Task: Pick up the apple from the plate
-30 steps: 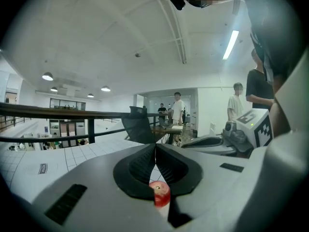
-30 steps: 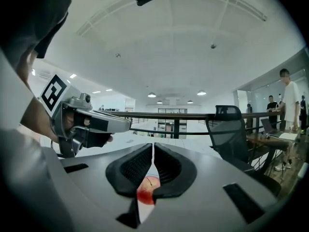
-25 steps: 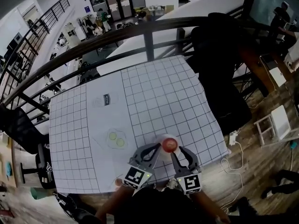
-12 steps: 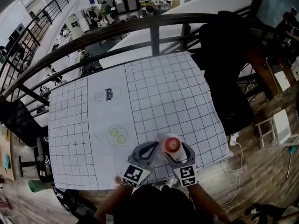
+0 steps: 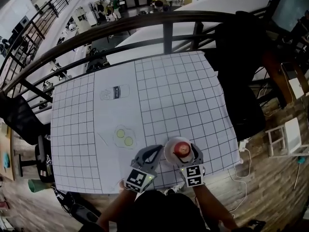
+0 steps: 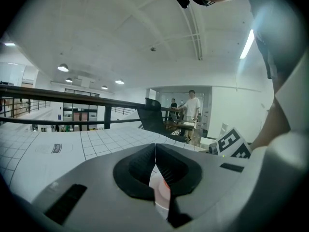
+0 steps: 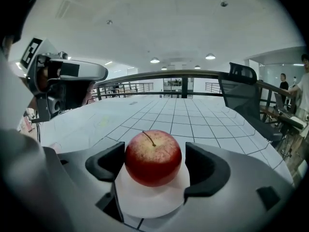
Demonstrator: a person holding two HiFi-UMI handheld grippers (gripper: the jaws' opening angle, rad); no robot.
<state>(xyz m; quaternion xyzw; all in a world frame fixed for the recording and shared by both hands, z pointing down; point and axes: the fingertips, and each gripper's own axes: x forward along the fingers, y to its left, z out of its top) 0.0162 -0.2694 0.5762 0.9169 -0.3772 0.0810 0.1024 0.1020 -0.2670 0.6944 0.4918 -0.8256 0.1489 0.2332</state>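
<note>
A red apple [image 7: 153,157] with its stem up sits on a small white plate [image 7: 149,197] near the table's front edge. In the head view the apple [image 5: 182,149] and the plate [image 5: 170,154] lie just ahead of both hands. My right gripper [image 7: 155,162] straddles the apple, its jaws opening, and a gap shows beside the right pad. It shows in the head view too, right gripper [image 5: 182,154]. My left gripper [image 5: 155,152] is shut and empty, just left of the plate. In its own view the left gripper [image 6: 155,153] has its jaws meeting in a line.
A white gridded sheet [image 5: 169,91] covers the table, printed with a milk carton outline [image 5: 115,92] and two green circles [image 5: 124,137]. A dark railing [image 5: 164,23] runs behind the table, and a black chair [image 5: 236,57] stands at the right. The table's front edge is close below the plate.
My right gripper has come down and forward, its jaws spreading to either side of the apple. The left gripper has sunk a little beside the plate.
</note>
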